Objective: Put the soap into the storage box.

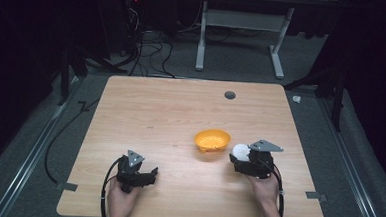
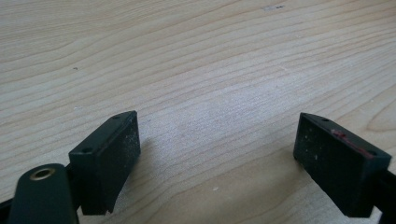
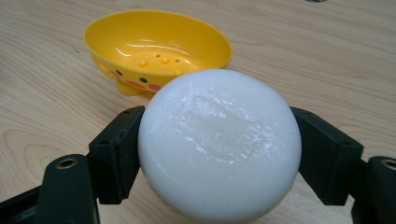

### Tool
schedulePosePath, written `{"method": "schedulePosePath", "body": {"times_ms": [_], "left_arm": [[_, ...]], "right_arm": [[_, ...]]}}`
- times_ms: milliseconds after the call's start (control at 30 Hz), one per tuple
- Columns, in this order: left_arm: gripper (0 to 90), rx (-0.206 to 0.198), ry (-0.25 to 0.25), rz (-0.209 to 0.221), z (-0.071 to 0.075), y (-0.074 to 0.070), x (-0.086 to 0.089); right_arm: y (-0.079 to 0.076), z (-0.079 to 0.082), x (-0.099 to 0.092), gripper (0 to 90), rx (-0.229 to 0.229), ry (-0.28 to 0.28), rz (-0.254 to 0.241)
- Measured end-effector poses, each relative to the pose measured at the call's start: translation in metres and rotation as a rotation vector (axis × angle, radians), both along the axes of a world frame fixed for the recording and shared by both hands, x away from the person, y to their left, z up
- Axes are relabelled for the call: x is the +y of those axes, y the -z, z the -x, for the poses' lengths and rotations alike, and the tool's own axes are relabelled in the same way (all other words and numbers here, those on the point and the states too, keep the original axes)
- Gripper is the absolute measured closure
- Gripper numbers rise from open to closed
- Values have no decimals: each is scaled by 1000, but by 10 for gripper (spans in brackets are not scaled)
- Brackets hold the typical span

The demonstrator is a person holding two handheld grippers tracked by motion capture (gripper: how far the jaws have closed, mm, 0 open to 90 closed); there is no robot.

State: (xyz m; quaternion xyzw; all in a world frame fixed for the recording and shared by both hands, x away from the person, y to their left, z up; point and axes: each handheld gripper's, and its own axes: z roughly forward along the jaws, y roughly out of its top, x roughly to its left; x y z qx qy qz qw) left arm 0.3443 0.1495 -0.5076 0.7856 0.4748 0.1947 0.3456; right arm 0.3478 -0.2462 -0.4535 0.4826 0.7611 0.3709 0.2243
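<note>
Soap bound for the dish

Right gripper [image 1: 242, 156] clamps the white soap [image 3: 219, 142] just beside the yellow dish [image 3: 156, 46]; next, carry over and release. Left gripper [image 2: 217, 154] idles open.

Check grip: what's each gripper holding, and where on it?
Right gripper clamps the white round soap across its two opposite sides. Left gripper is open over bare table, holding nothing.

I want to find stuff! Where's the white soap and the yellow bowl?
white soap [image 3: 219, 149], right gripper view, middle of its stamped top face.
yellow bowl [image 3: 154, 44], right gripper view, inner wall near the drain holes.
</note>
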Motion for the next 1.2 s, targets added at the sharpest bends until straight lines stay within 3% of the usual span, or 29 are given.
{"method": "schedulePosePath", "body": {"times_ms": [1200], "left_arm": [[150, -1, -2, -1, 0, 0, 0]], "right_arm": [[-17, 1, 22, 246, -12, -98, -70]]}}
